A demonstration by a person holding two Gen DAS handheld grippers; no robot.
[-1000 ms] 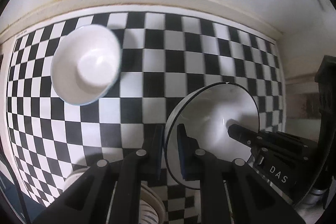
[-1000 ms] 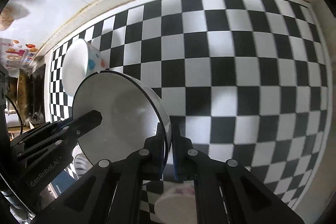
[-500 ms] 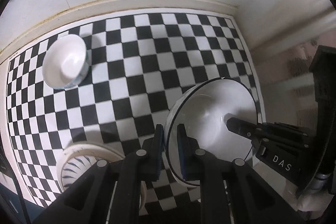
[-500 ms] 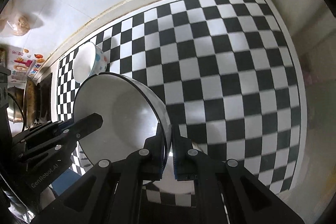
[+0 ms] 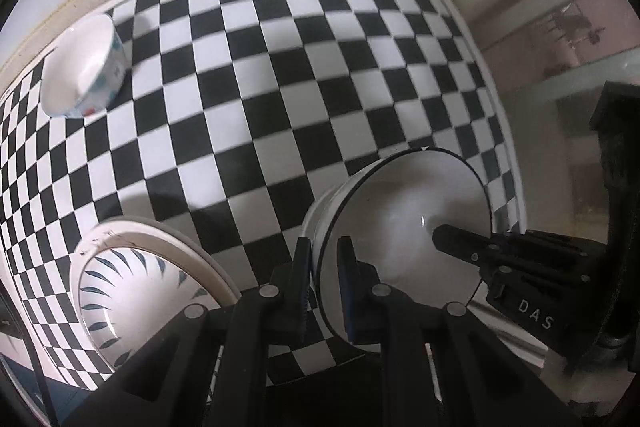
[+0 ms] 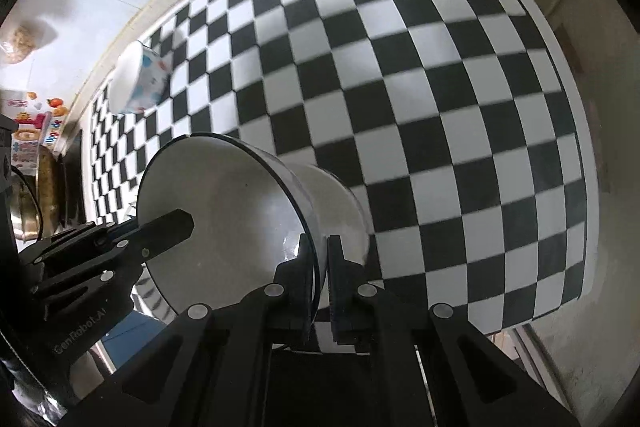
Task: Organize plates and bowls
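Both grippers clamped on one white bowl [image 5: 404,227], held above checkered mat [image 5: 280,107].
Left gripper [image 5: 323,267] and right gripper [image 6: 318,263] pinch opposite rims; patterned bowl [image 5: 80,67] near mat's far-left corner; striped plate [image 5: 136,291] at near-left edge.

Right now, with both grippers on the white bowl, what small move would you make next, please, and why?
Probably lower the white bowl onto bare checkered mat: the left gripper and right gripper pinch opposite rims, holding it clear of the patterned plate.

Both grippers point steeply down over the checkered desk [image 5: 280,107]. The left gripper [image 5: 324,259] and right gripper [image 6: 318,255] each pinch opposite rims of the white bowl [image 5: 400,211], jaws nearly closed.
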